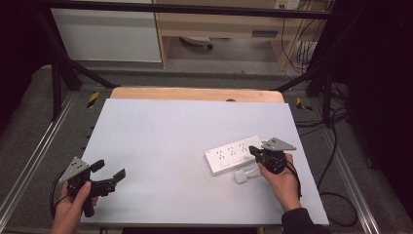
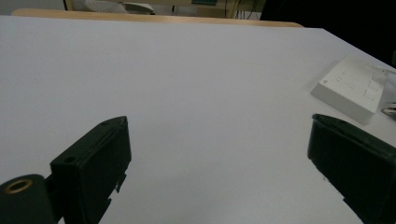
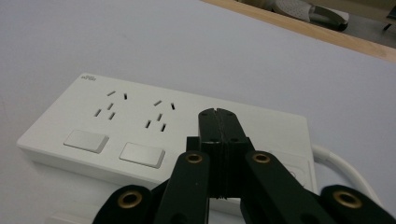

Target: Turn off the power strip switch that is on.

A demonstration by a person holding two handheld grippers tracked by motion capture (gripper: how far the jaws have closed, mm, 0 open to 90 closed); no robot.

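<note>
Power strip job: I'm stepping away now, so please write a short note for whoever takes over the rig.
Left tongs: open, empty, held over the table's near left.
Right tongs: shut on nothing, tips over the white rectangular plastic power strip, near its switch end.
White plug lies on the pale grey table beside the strip, unplugged.
Done: nothing visible. Left: whatever the strip needs, probably pressing a switch.

Power strip [image 3: 187,126] near end hidden behind shut fingers [image 3: 218,122]; its cable [image 3: 343,169] cut off at right edge.
</note>
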